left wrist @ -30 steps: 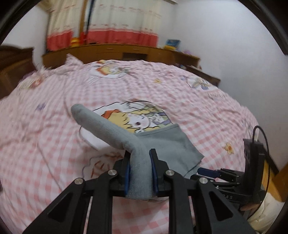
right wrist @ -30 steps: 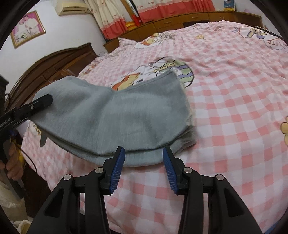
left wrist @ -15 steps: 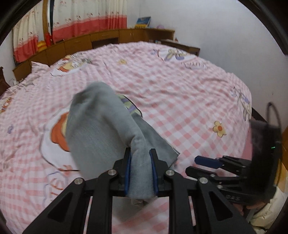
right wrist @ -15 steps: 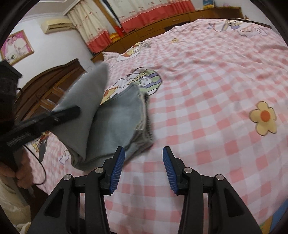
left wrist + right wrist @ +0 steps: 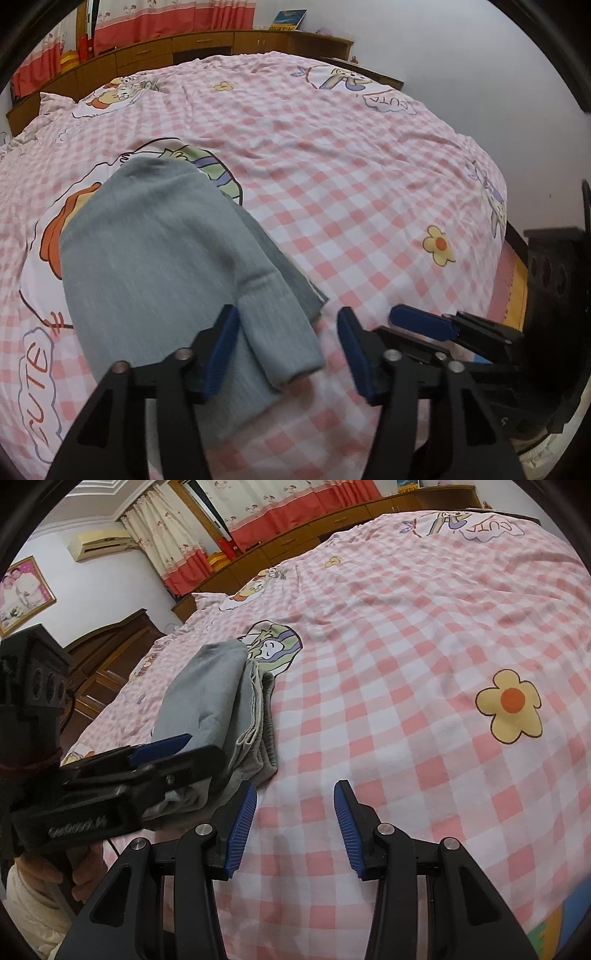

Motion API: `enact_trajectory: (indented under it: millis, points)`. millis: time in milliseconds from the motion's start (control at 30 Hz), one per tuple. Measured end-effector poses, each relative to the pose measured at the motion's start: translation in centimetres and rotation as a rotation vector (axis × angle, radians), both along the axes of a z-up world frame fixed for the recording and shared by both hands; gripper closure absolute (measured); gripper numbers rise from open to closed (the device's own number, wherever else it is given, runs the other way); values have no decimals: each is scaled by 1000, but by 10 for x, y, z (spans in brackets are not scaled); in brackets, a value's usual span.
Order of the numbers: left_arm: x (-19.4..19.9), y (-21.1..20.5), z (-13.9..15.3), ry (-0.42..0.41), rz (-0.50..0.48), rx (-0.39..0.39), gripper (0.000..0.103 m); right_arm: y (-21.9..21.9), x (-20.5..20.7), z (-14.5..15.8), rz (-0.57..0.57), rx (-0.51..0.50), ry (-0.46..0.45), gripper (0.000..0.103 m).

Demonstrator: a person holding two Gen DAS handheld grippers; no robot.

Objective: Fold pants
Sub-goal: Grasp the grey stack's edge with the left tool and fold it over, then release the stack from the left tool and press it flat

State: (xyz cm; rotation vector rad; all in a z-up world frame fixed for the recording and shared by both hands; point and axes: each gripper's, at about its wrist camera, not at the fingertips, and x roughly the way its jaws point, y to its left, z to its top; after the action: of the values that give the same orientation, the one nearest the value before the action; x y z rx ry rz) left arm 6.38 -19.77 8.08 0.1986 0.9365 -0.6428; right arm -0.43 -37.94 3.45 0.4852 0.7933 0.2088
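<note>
Gray pants (image 5: 155,251) folded flat on pink checked bed (image 5: 351,177).
Let go now by opening left gripper (image 5: 284,350), no longer pinched; right gripper (image 5: 293,827) apart, empty.

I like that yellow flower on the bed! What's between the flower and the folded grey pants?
Only bare pink-checked sheet. In the right wrist view, nothing lies between the flower and the pants.

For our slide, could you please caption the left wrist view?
Left gripper, jaws opening, releases folded grey pants onto the pink checked bedsheet.
</note>
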Motion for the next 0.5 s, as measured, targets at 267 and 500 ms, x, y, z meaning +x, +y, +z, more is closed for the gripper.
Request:
enact_trajectory:
  millis: [267, 500]
  points:
    - [-9, 37, 20, -15, 98, -78, 26, 3, 1, 11, 3, -36, -9, 58]
    - [-13, 91, 23, -68, 254, -76, 26, 28, 6, 25, 77, -48, -21, 58]
